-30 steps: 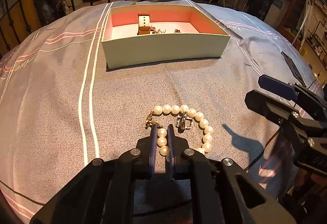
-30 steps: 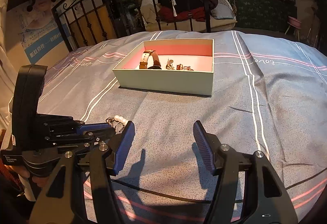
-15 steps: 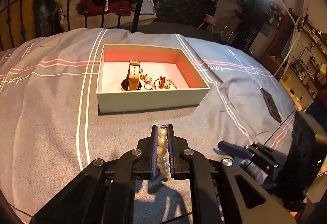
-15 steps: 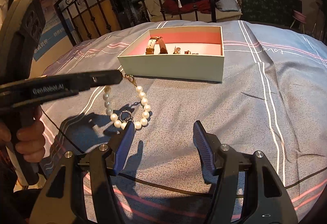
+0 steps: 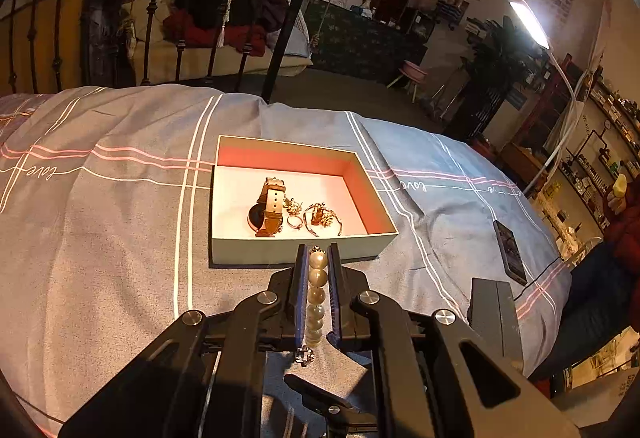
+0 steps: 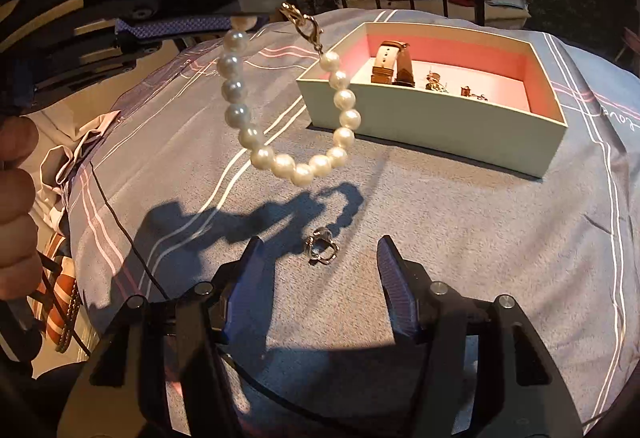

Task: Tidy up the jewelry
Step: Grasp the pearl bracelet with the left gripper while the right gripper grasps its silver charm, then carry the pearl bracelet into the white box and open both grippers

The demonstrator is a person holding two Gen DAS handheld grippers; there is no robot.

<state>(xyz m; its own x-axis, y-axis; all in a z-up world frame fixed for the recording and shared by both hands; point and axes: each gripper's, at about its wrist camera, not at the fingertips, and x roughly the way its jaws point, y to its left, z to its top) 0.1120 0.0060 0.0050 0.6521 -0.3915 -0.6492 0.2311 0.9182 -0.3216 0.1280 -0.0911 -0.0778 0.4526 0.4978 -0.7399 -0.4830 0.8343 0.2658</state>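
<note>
My left gripper (image 5: 317,254) is shut on a pearl bracelet (image 5: 316,294). In the right wrist view the bracelet (image 6: 288,126) hangs in a loop from the left gripper (image 6: 240,18), above the bed and near the box's left corner. The pale green box (image 5: 280,250) with a pink lining holds a brown-strapped watch (image 5: 269,207) and small gold pieces (image 5: 318,216). My right gripper (image 6: 320,270) is open, low over the bedspread. A small silver ring (image 6: 321,250) lies on the cover between its fingertips.
The grey striped bedspread (image 5: 100,238) covers the bed. A black phone (image 5: 510,252) lies at the right. An iron bed rail (image 5: 160,10) stands behind the box. A black cable (image 6: 120,230) runs across the left of the bed.
My left gripper has lifted the pearl bracelet off the bedspread and carried it toward the box. The silver ring stayed on the cover. My right gripper moved closer to the ring and stayed open.
</note>
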